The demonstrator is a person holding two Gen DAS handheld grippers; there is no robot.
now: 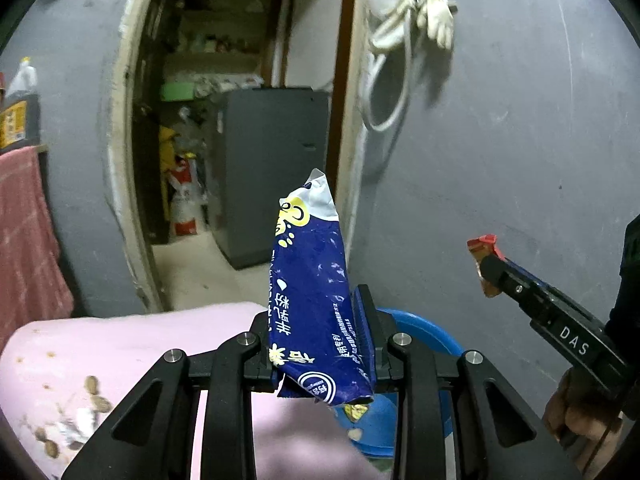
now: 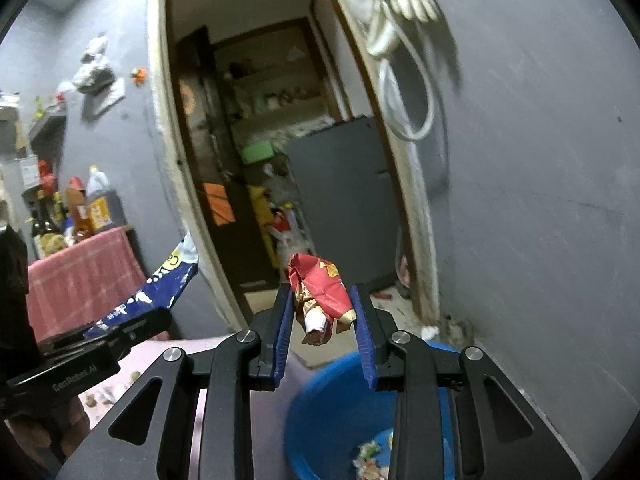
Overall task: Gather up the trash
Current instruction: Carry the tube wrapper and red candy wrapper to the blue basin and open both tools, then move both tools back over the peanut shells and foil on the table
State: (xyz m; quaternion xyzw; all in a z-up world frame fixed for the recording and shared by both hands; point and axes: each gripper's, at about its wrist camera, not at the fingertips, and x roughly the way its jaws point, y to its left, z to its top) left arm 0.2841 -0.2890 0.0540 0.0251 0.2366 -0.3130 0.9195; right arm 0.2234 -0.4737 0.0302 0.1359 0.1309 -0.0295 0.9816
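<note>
Black linkages framed the left gripper point(image 1: 320, 344), its fingers clamped on a blue snack wrapper point(image 1: 310, 288) printed with Chinese characters too distorted to read. Nearby, the right gripper point(image 2: 324, 328) pinched a crumpled red wrapper point(image 2: 320, 292) above a blue basin point(image 2: 320, 412), which already held a few scraps. Judging by this, both pieces were collected but not yet dropped. Crumbs point(image 1: 94, 394) littered the pink cloth point(image 1: 132, 344). "DAS" and "Gen Robot.AI" marked the tools.

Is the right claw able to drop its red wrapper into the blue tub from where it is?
Probably yes: the right claw holds the red wrapper above the blue tub, nothing between.
</note>
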